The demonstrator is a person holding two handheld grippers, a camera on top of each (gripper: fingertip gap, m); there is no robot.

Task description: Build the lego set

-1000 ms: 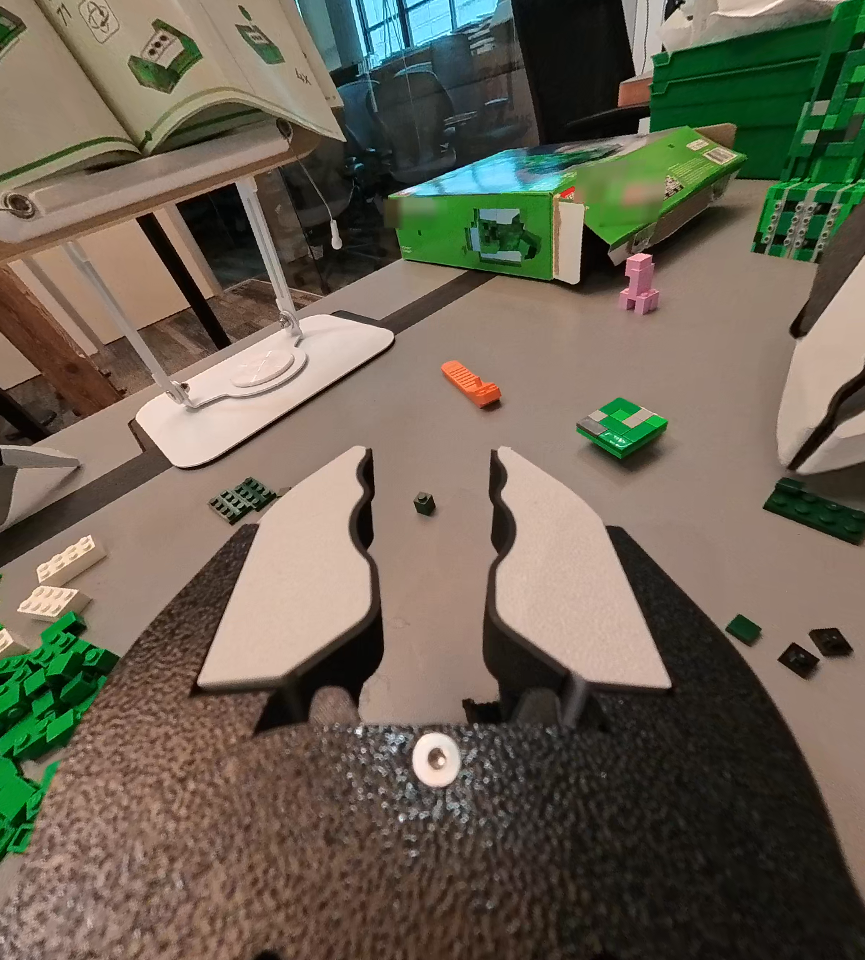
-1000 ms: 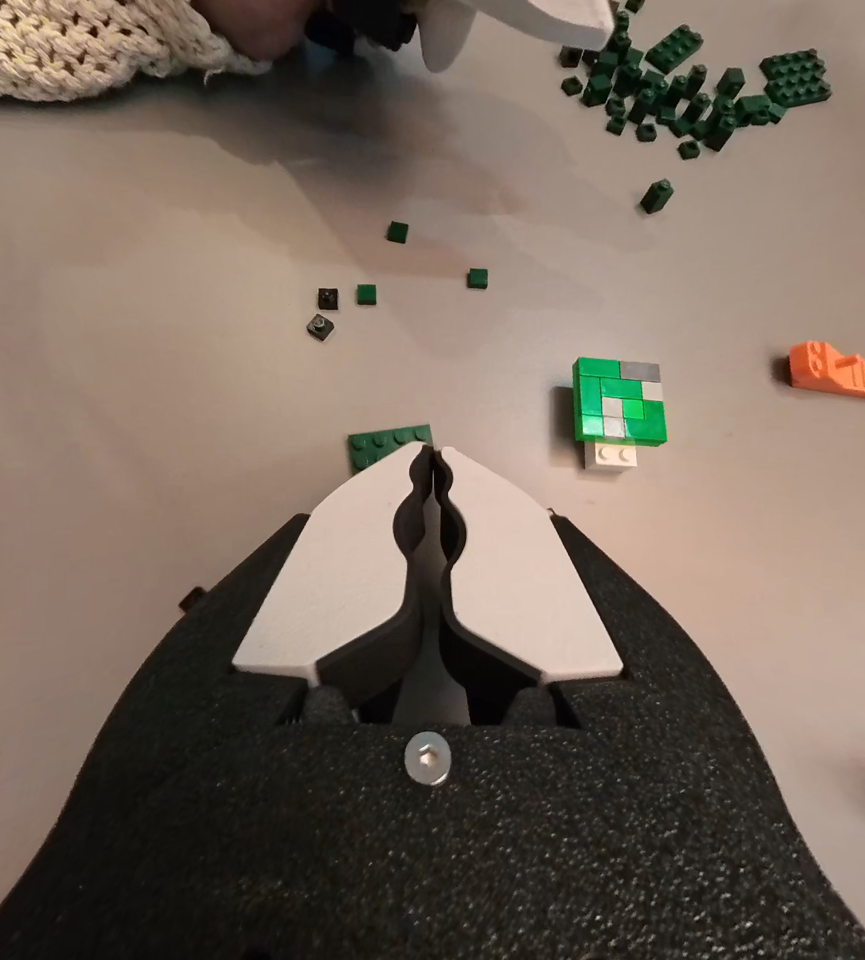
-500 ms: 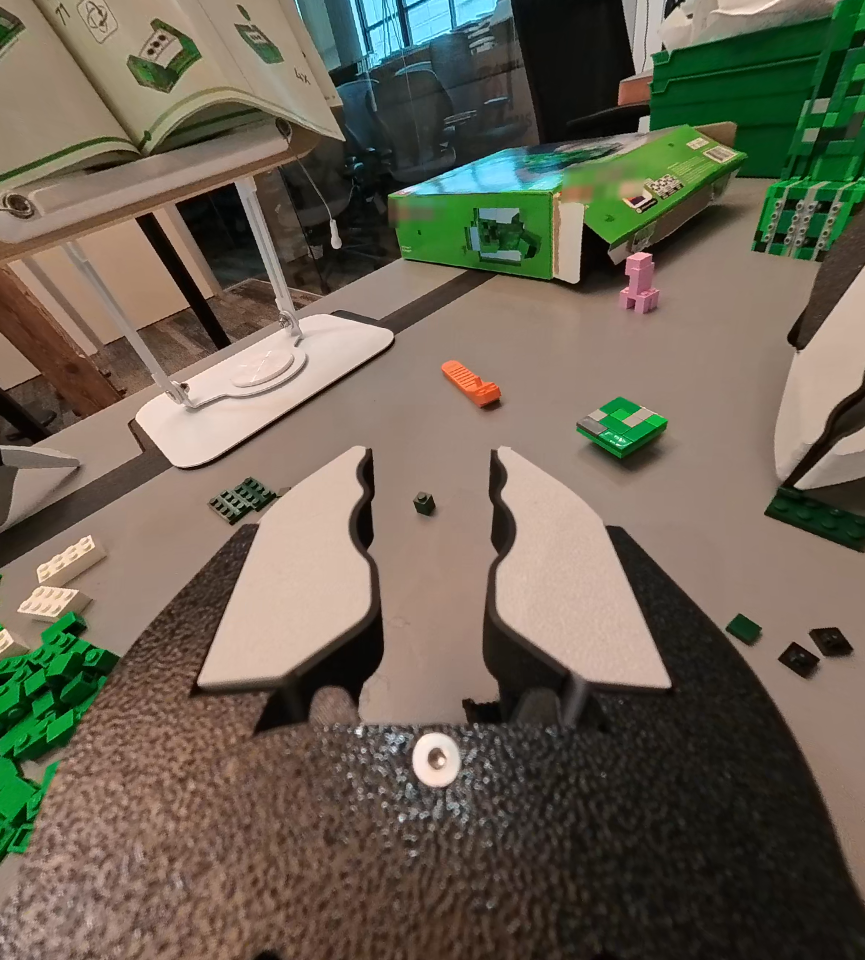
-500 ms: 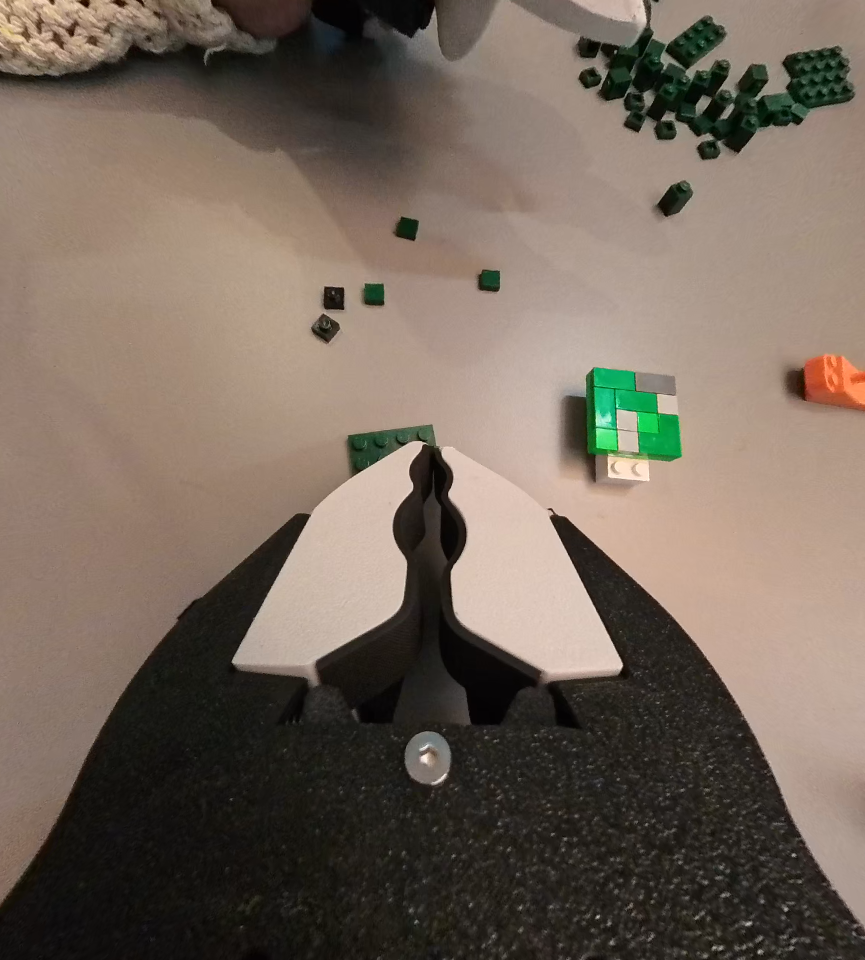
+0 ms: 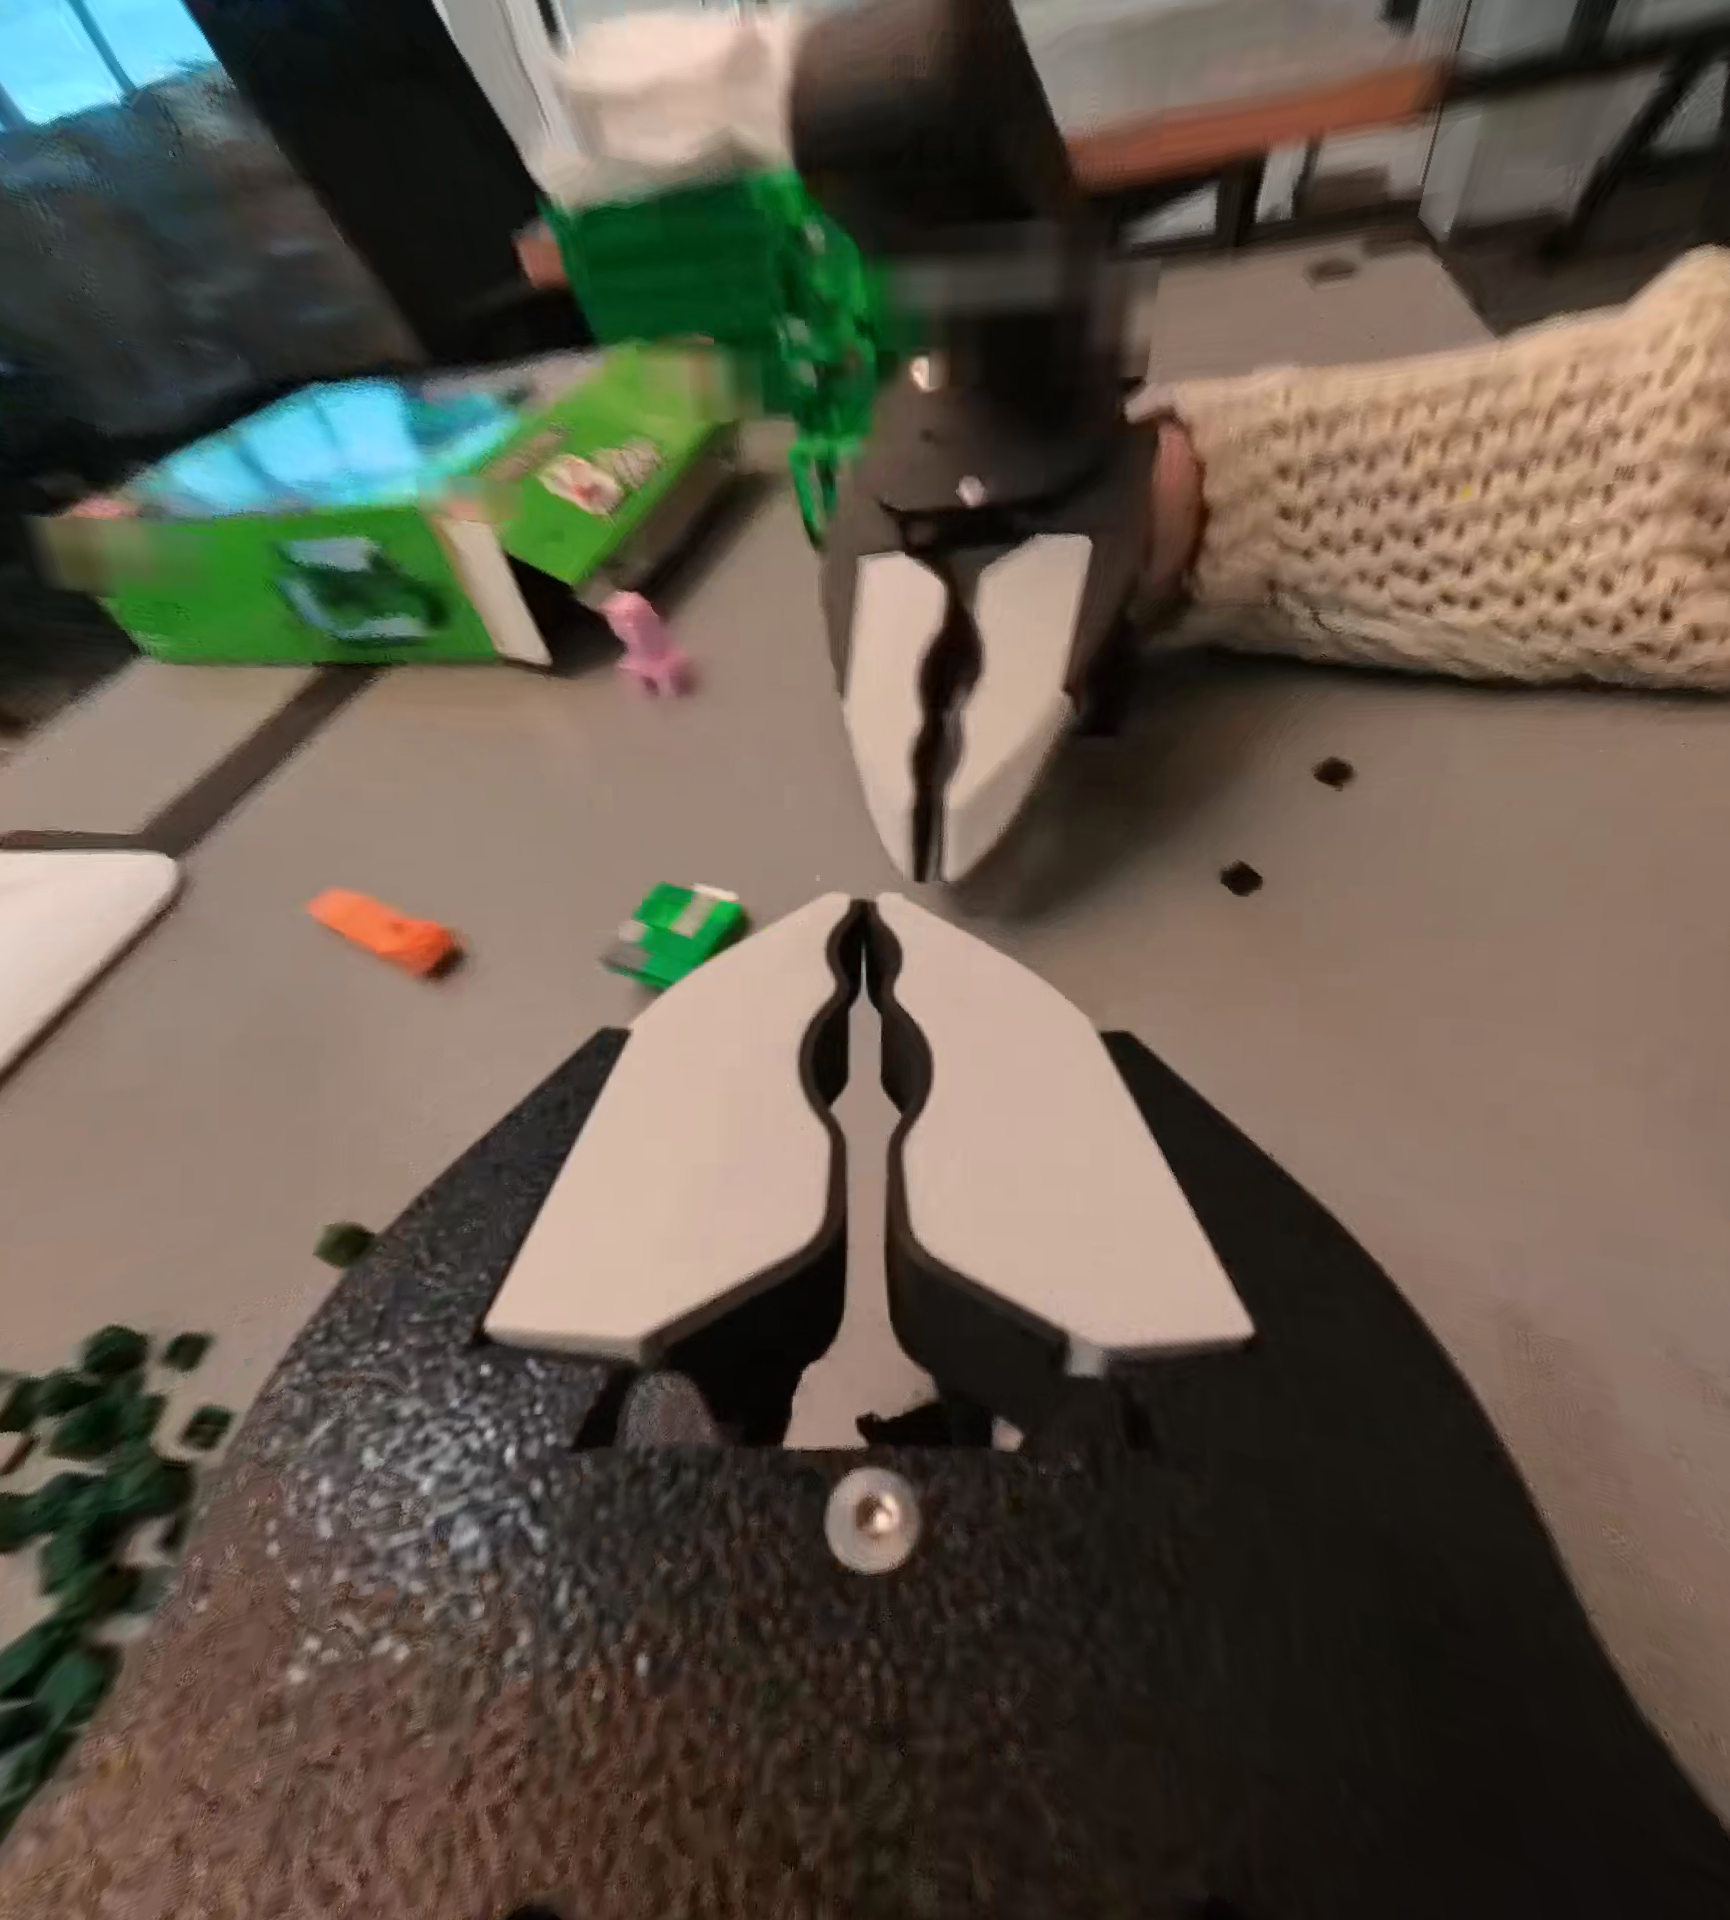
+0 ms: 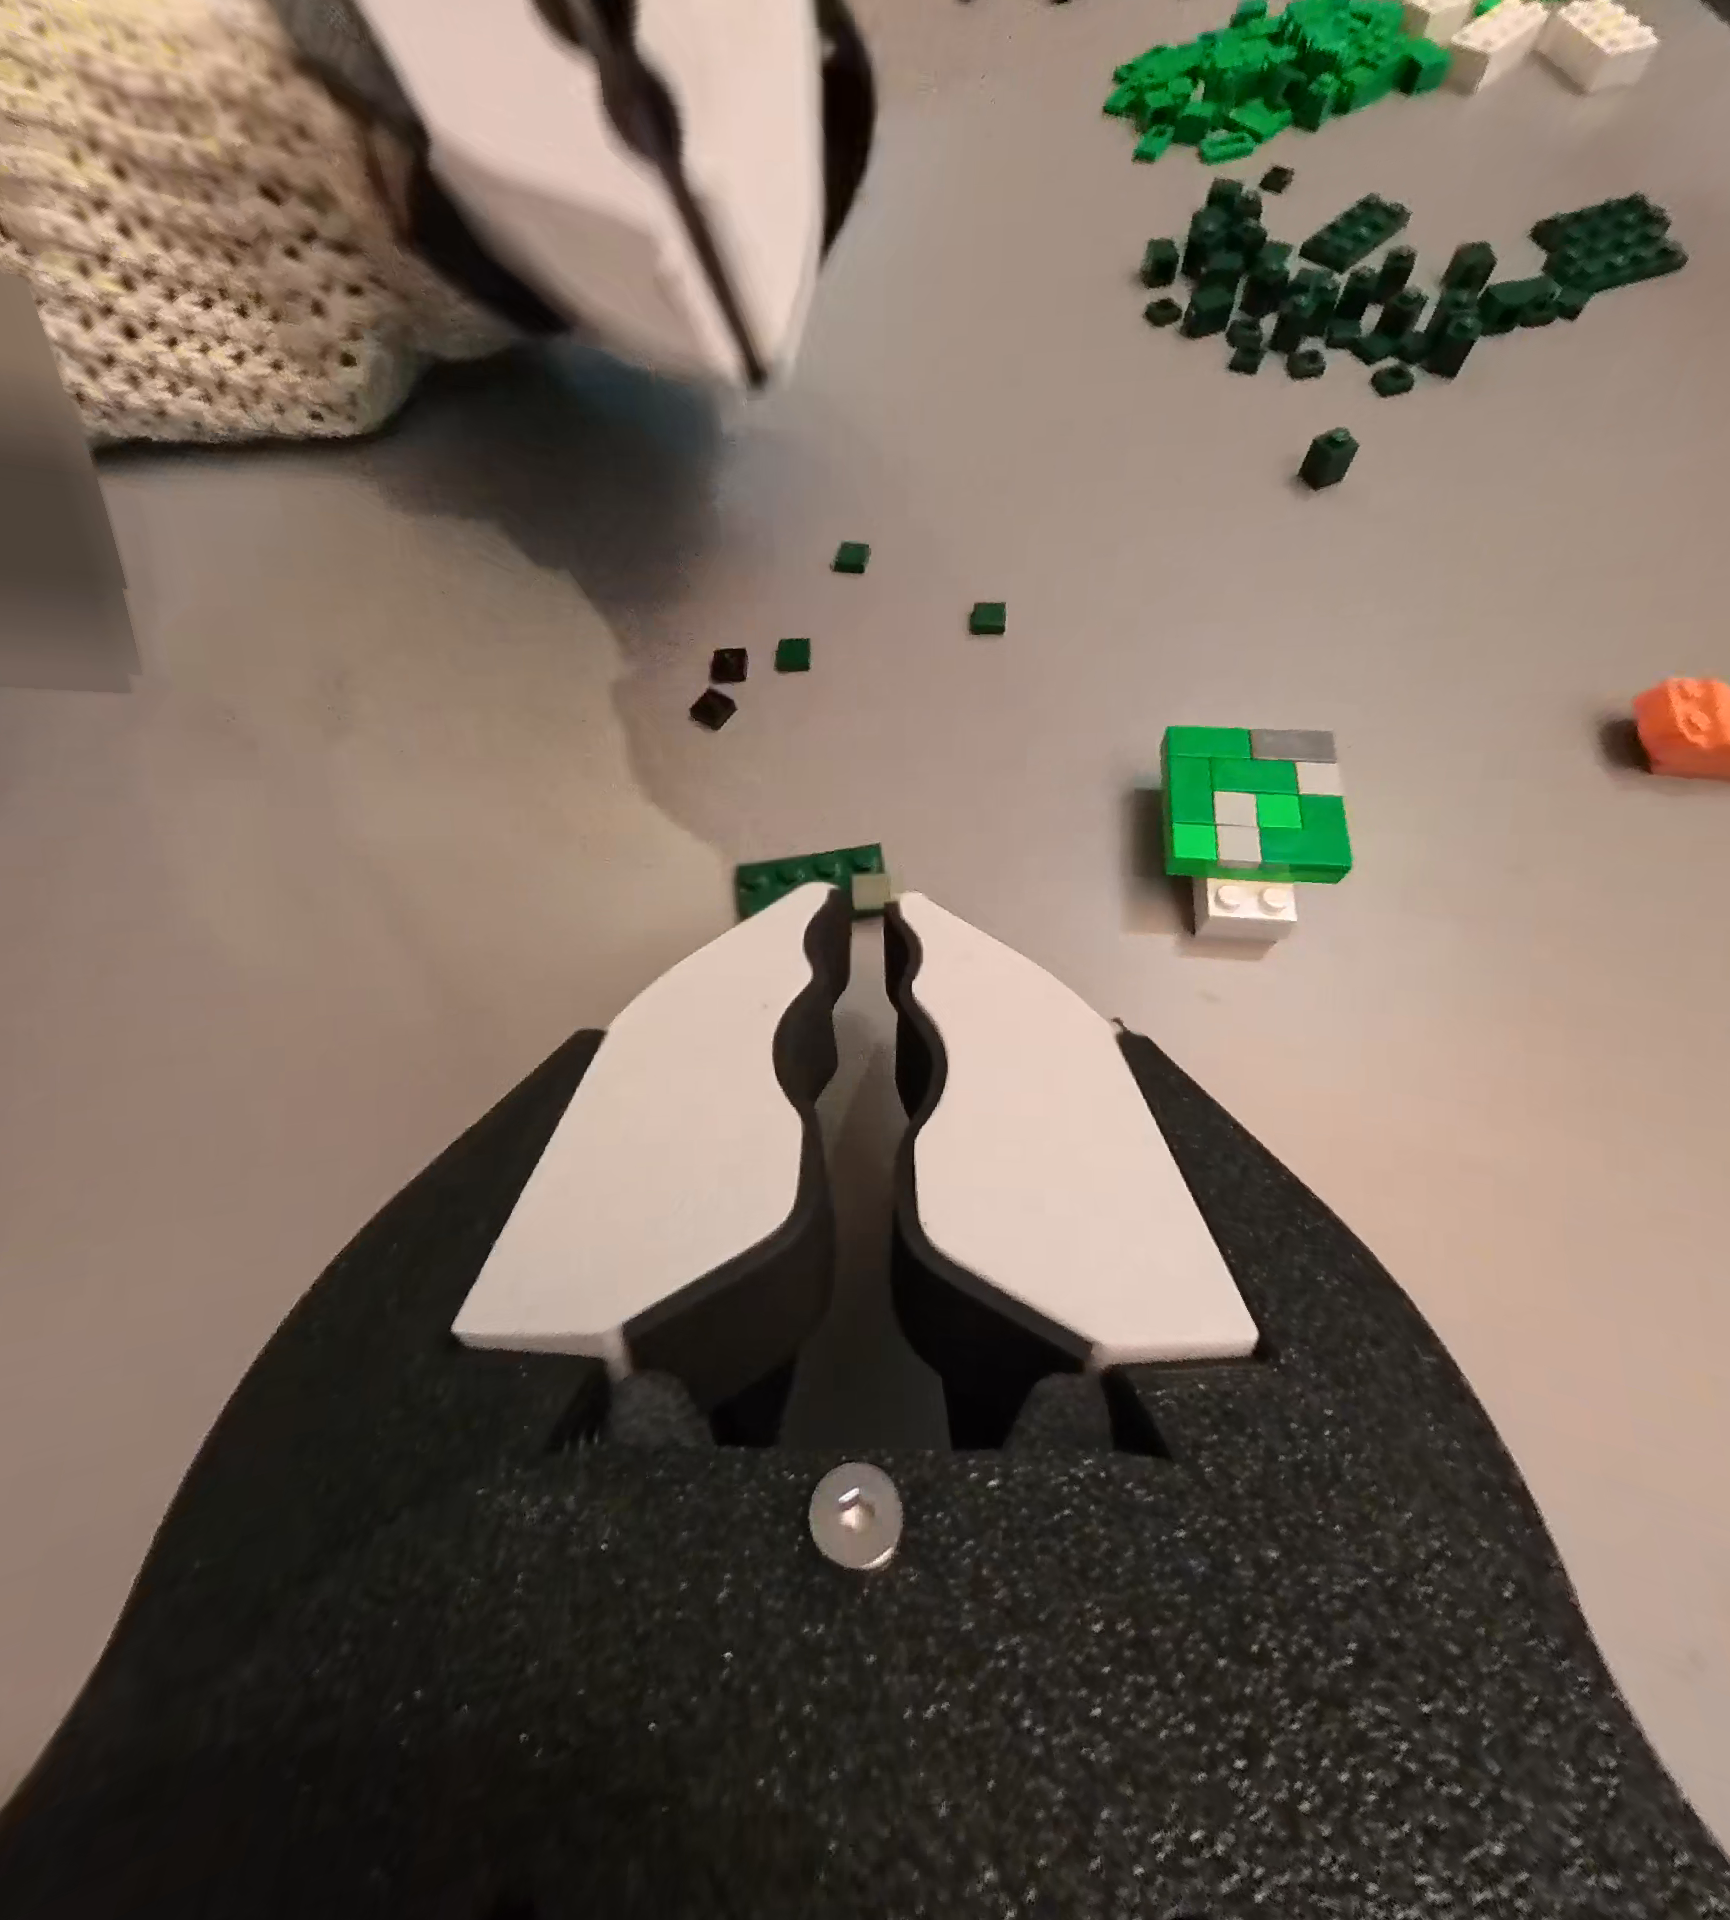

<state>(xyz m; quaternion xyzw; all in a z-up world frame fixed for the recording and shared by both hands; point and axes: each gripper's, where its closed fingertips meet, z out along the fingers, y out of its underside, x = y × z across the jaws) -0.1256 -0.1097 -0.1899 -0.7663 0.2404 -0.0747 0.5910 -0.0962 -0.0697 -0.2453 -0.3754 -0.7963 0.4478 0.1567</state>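
My right gripper (image 6: 869, 904) is closed to a narrow gap on a small grey tile (image 6: 869, 891), held over the right end of a dark green plate (image 6: 788, 878) on the grey table. My left gripper (image 5: 863, 912) is shut and empty. It points tip to tip at the right gripper (image 5: 928, 868), just short of it, and shows in the right wrist view at the top (image 6: 752, 369). A green tiled assembly on a white brick (image 6: 1256, 800) lies to the right of the plate. The left wrist view is motion-blurred.
Several loose small dark tiles (image 6: 793, 655) lie beyond the plate, with a dark green 1x1 brick (image 6: 1326, 457) and piles of dark green (image 6: 1360, 291) and bright green pieces (image 6: 1256, 83) farther off. An orange separator (image 6: 1723, 738), pink figure (image 5: 648, 649), green box (image 5: 373, 540) and knitted sleeve (image 5: 1463, 520) are nearby. Left tips to right tips: about 8 cm.
My left gripper has shut and swung quickly across to face the right gripper's tips. The right gripper's tips have parted slightly, and a small grey tile now shows between them.
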